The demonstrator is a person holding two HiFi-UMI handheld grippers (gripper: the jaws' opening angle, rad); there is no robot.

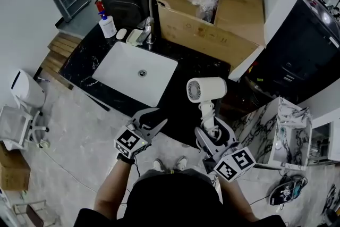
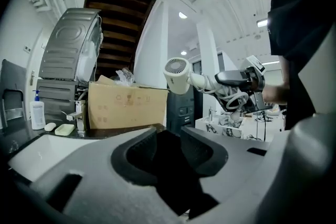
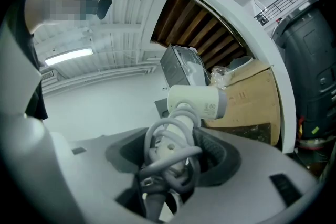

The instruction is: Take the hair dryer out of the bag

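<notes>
Over black marble table (image 1: 186,69) edge, white plastic hair dryer (image 1: 206,89) w/ cord coiled on handle is held aloft, right hand-held gripper (image 1: 211,131) clenched on that handle, left hand-held gripper (image 1: 152,118) slack & empty; imo keep grip firm, set down gently.

Domestic washroom. Centre left: white sink (image 1: 122,69) set in black marble counter (image 1: 194,69); faucet (image 1: 149,30) and soap bottle (image 1: 107,25) along its upper edge.

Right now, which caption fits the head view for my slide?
Right claw holds the white hair dryer by its cord-wrapped handle near the sink; left claw empty.
</notes>
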